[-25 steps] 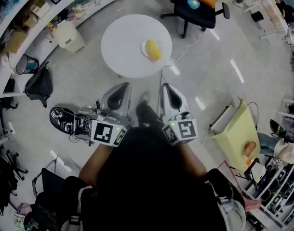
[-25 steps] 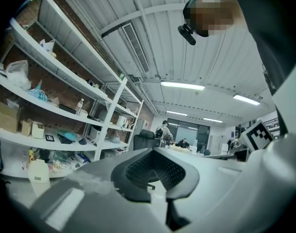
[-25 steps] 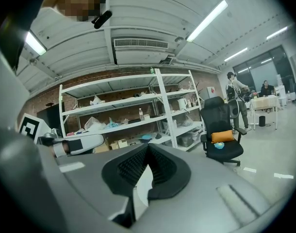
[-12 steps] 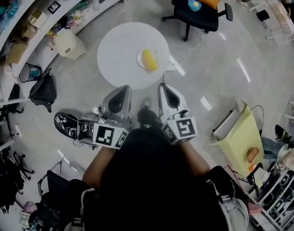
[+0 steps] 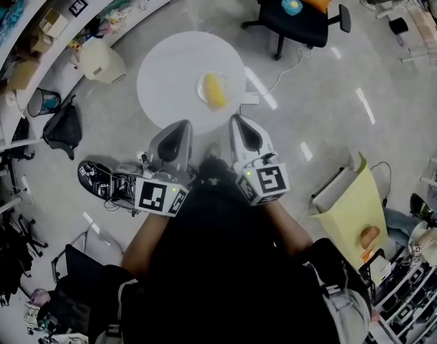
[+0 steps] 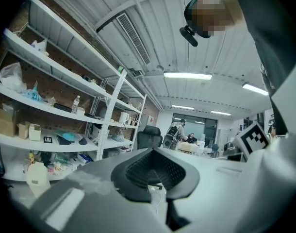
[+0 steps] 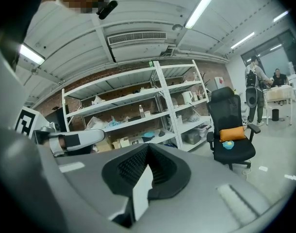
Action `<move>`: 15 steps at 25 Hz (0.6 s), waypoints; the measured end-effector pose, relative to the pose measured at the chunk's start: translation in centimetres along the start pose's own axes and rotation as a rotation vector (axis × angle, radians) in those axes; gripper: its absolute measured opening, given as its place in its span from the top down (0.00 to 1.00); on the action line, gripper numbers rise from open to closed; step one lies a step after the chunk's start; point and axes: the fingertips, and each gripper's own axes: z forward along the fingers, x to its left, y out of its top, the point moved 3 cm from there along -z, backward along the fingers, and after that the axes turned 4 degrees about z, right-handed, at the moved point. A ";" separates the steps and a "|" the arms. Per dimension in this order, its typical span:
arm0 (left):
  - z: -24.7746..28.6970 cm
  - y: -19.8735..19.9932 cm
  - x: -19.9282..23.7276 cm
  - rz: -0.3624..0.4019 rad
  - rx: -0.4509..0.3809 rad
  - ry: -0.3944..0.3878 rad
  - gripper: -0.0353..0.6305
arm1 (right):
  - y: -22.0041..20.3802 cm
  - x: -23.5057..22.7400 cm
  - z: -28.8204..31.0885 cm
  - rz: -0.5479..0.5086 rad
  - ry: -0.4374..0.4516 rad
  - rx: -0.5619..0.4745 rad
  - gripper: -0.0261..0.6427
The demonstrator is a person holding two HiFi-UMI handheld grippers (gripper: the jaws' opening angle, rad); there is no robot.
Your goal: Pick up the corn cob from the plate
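Observation:
A yellow corn cob (image 5: 215,90) lies on a small white plate (image 5: 202,93), right of centre on a round white table (image 5: 168,67). Both grippers are held side by side in front of the person, pointing at the table. The left gripper (image 5: 181,125) reaches the table's near edge, its jaws together and empty. The right gripper (image 5: 237,119) is just short of the plate, also shut with nothing in it. The left gripper (image 6: 155,152) and right gripper (image 7: 147,148) look level across the room, so neither gripper view shows the cob.
A black office chair (image 5: 299,9) with an orange cushion stands beyond the table at the right. Curved shelving (image 5: 54,20) runs along the left, with a white canister (image 5: 101,58), a bin (image 5: 41,100) and a black bag (image 5: 61,129) on the floor. A yellow-green box (image 5: 356,201) sits at the right.
The person has stepped toward the table; both grippers have advanced together and their tips now reach its near edge. Both stay shut and empty.

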 end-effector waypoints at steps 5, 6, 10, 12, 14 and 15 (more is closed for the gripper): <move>0.1 0.1 -0.2 0.009 -0.001 0.018 0.94 | -0.4 -0.4 0.2 0.007 0.014 0.021 0.95; 0.2 0.2 -0.1 0.009 -0.003 0.020 0.94 | -0.5 -0.4 0.3 0.007 0.014 0.023 0.95; 0.4 -0.2 0.4 0.003 0.000 0.015 0.94 | -1.1 -0.3 0.5 0.012 0.005 0.034 0.95; 0.4 -0.3 0.8 -0.001 0.003 0.009 0.94 | -1.3 -0.4 0.6 0.014 -0.005 0.038 0.95; 0.7 -0.3 1.3 -0.004 0.003 0.002 0.94 | -1.3 -0.5 1.0 0.009 -0.017 0.039 0.95; 1.0 -0.4 1.6 -0.006 0.003 -0.002 0.94 | -1.3 -0.6 1.3 0.005 -0.023 0.040 0.95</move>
